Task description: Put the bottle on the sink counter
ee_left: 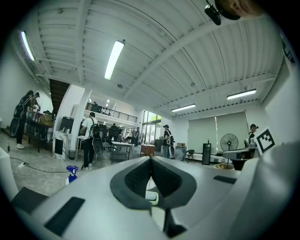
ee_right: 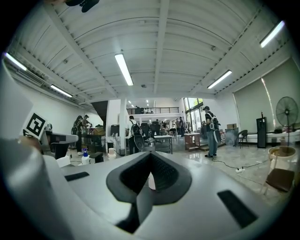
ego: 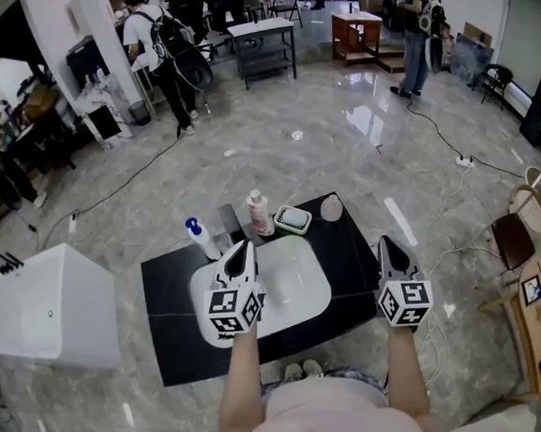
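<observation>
A black counter (ego: pixel 169 294) with a white sink basin (ego: pixel 300 288) stands in front of me. At its back edge are a blue-topped spray bottle (ego: pixel 195 234), a white bottle with a pink cap (ego: pixel 259 213), a green-rimmed soap dish (ego: pixel 292 220) and a pinkish round object (ego: pixel 331 209). My left gripper (ego: pixel 243 247) hovers over the basin's left side, shut and holding nothing. Shut and empty too, my right gripper (ego: pixel 384 242) is at the counter's right edge. The spray bottle (ee_left: pixel 71 172) shows in the left gripper view, left of the shut gripper (ee_left: pixel 150 158). The right gripper (ee_right: pixel 151 153) view shows the spray bottle (ee_right: pixel 85 157) far left.
A white box (ego: pixel 48 310) stands left of the counter, and wooden furniture (ego: pixel 534 328) at the right. Cables run across the marble floor (ego: pixel 359 146). Several people and tables (ego: pixel 263 46) are farther back in the room.
</observation>
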Demonstrator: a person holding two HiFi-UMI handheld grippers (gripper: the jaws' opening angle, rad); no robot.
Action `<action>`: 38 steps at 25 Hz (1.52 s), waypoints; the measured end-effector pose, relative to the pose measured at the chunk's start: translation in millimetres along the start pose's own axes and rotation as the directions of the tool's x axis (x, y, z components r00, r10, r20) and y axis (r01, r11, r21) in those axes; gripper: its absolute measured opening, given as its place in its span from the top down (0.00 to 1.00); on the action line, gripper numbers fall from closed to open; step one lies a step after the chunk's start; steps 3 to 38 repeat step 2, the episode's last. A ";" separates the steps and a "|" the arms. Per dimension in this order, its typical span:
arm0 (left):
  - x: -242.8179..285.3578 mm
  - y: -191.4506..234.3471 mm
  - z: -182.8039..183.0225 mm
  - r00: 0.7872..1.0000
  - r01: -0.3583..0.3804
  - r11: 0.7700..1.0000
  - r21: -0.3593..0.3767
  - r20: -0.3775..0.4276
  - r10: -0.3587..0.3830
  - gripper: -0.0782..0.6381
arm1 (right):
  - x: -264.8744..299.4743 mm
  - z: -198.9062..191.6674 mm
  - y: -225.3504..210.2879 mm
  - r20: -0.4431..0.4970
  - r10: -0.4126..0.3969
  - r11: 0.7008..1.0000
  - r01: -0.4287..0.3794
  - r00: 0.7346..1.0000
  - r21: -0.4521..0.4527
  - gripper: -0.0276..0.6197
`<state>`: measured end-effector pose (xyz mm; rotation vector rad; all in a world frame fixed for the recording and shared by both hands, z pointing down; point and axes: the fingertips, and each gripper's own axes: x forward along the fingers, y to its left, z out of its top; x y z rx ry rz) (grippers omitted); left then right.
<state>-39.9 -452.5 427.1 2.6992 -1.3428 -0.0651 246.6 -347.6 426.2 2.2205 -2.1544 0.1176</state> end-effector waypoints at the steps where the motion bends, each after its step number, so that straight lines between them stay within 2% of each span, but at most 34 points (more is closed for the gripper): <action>1: 0.0 0.4 -0.7 1.000 -0.001 1.000 -0.001 -0.001 0.001 0.85 | 0.1 -0.9 0.2 -0.001 0.000 1.000 0.000 1.000 0.000 0.94; 38: 0.1 0.8 -1.4 1.000 -0.003 1.000 -0.001 -0.001 0.003 0.85 | 0.3 -1.8 0.4 -0.002 -0.001 1.000 0.001 1.000 0.001 0.94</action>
